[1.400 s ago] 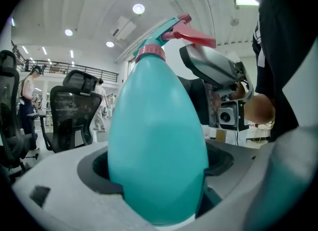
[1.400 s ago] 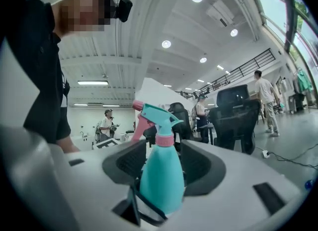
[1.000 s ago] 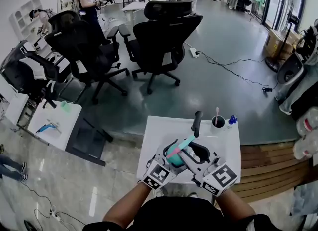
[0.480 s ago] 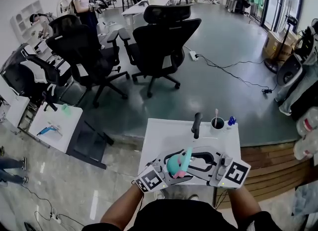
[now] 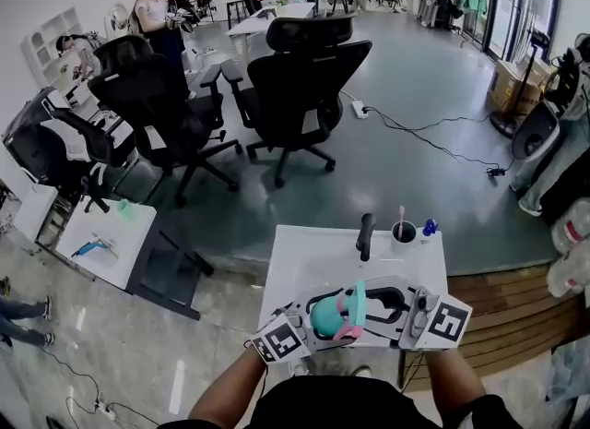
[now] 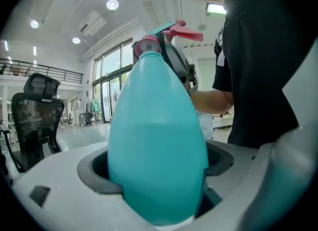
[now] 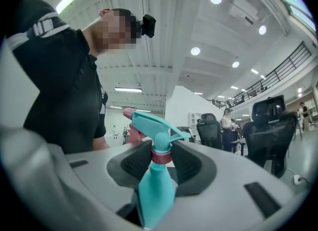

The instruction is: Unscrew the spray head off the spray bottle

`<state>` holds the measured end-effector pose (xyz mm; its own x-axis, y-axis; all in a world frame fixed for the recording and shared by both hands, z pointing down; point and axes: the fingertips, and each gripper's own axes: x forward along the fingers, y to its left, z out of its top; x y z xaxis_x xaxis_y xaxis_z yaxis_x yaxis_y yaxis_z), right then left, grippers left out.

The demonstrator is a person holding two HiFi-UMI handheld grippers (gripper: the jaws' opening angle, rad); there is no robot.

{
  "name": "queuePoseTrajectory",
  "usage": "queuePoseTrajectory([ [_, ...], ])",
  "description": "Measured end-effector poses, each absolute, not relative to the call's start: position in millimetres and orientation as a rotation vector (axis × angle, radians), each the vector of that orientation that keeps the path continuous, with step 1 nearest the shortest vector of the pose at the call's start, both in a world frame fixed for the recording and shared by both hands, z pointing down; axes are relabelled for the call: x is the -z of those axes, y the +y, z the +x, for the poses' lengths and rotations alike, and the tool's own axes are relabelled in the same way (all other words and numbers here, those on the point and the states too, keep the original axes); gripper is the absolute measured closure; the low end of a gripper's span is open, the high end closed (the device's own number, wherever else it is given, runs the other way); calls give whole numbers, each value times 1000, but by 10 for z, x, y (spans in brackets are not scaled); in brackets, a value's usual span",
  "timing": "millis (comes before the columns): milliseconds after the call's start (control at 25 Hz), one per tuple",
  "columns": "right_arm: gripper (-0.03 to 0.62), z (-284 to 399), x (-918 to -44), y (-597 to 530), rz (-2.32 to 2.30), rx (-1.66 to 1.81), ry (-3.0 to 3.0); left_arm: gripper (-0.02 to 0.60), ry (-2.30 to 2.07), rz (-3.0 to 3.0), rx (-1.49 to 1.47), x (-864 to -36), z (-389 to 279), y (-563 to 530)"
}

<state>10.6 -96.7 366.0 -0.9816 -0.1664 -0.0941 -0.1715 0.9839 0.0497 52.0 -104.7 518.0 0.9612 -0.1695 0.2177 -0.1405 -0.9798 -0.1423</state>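
A teal spray bottle (image 6: pixel 158 140) is pictured with a teal spray head (image 7: pixel 158 125), pink at collar (image 7: pixel 161 156) and trigger (image 6: pixel 188 35); black-and-white markers (image 5: pixel 449 320) are worn by left gripper (image 5: pixel 313 321) and right gripper (image 5: pixel 369 305).

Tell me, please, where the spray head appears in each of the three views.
Head view: the spray head is low in the centre, just right of the bottle's body.
Left gripper view: spray head at top centre, above the bottle's narrow end.
Right gripper view: spray head in the centre, its nozzle pointing right.
Shared landmark: the teal bottle body that carries it.
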Motion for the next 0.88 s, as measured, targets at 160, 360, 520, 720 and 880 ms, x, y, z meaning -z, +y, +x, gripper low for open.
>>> queuePoseTrajectory([
  [160,459,173,-3543,-1012,-338,-107,2984,121,338,-3013,396,-5358,439,-1144],
  [360,459,299,-3391,-1049,-434,-143,2896,121,536,-3044,448,-5627,294,-1361],
  [520,459,362,-3266,-1069,-506,-183,2847,121,626,-3045,501,-5808,183,-1428],
  [720,459,508,-3108,-1168,-639,-295,2765,121,708,-3052,536,-5959,90,-1474],
  [880,459,630,-3108,-1252,-749,-287,2744,121,776,-3043,542,-6001,26,-1526],
])
